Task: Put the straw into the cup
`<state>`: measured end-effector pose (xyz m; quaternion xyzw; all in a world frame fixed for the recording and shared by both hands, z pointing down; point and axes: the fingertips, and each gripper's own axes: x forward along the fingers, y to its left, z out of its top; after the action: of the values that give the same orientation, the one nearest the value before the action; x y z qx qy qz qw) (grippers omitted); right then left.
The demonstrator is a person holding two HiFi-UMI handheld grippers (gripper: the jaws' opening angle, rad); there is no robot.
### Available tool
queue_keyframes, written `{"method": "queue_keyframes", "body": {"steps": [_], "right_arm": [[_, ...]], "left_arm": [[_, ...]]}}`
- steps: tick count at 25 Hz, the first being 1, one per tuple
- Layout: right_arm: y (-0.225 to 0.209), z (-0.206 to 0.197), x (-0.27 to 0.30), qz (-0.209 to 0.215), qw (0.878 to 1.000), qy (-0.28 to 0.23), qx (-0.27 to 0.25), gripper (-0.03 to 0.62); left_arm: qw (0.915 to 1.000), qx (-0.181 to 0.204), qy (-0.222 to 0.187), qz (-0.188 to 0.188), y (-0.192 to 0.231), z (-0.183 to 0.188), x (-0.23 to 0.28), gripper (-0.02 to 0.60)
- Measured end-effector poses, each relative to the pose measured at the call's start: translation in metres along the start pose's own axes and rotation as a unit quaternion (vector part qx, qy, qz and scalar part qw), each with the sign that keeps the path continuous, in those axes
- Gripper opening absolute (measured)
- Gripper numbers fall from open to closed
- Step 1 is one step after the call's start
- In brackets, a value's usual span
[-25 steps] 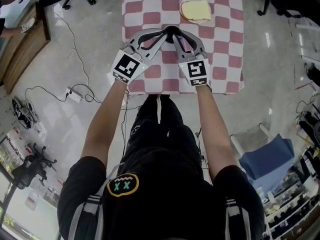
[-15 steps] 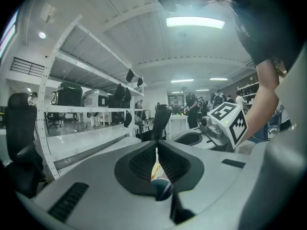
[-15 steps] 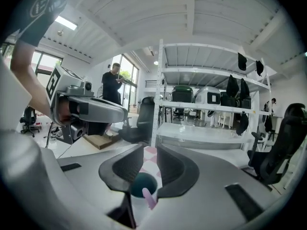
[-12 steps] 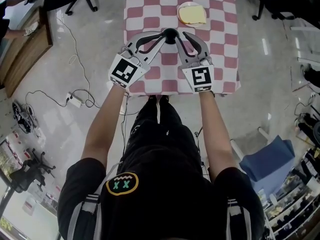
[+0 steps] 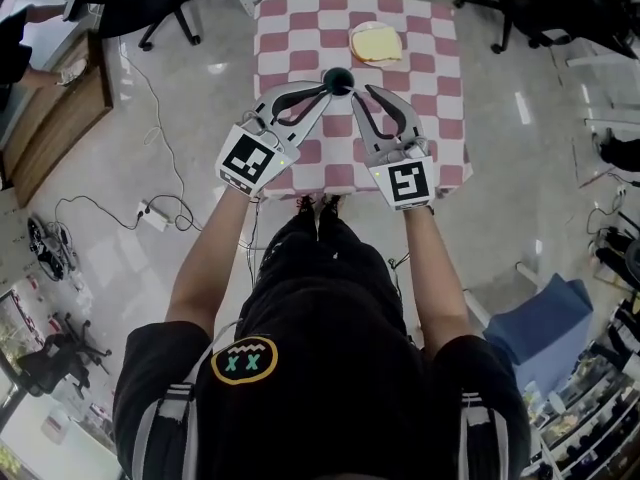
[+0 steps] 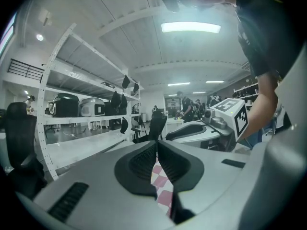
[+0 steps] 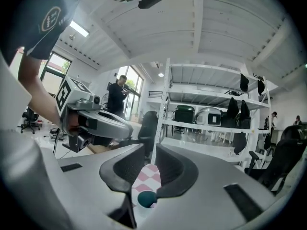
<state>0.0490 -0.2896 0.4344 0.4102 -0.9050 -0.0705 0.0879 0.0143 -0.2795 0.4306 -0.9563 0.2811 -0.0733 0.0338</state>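
A small cup with a dark round top [image 5: 340,79] stands on the pink-and-white checkered table [image 5: 290,43]. Both grippers are held above the table's near half, tips converging on the cup. My left gripper [image 5: 322,92] is shut and empty; its jaws [image 6: 157,145] meet over the checkered cloth. My right gripper [image 5: 357,96] is also shut, with only a thin slit between its pads [image 7: 149,150]. In the right gripper view the cup [image 7: 146,199] shows just below the jaws, white with a teal top. No straw is visible in any view.
A white plate with a pale yellow slice [image 5: 375,42] sits at the table's far right. Office chairs [image 5: 165,8] stand left of the table, cables and a power strip [image 5: 150,213] lie on the floor, and a blue chair [image 5: 540,323] is at the right. Shelving racks [image 7: 211,114] stand beyond.
In the head view the table and plate have slid upward and look smaller. Both grippers have stayed shut with their tips by the cup, and their handles have spread slightly apart.
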Motion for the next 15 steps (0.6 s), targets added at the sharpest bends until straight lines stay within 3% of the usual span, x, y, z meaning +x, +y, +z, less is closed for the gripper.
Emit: {"method": "queue_keyframes", "body": {"steps": [7,12,15], "right_arm": [[0.011,0.04,-0.027,0.002,1.0,-0.027,0.011,0.063],[0.031,0.053,-0.04,0.012,0.999,-0.032,0.012,0.051],[0.04,0.056,-0.048,0.014,0.999,-0.029,0.016,0.04]], "left_arm": [[0.9998,-0.018,0.001,0.0,-0.023,0.023,-0.023,0.029],[0.9982,-0.059,-0.007,0.012,-0.033,0.032,-0.04,0.029],[0.9979,-0.063,-0.011,0.012,-0.041,0.039,-0.045,0.029]]}}
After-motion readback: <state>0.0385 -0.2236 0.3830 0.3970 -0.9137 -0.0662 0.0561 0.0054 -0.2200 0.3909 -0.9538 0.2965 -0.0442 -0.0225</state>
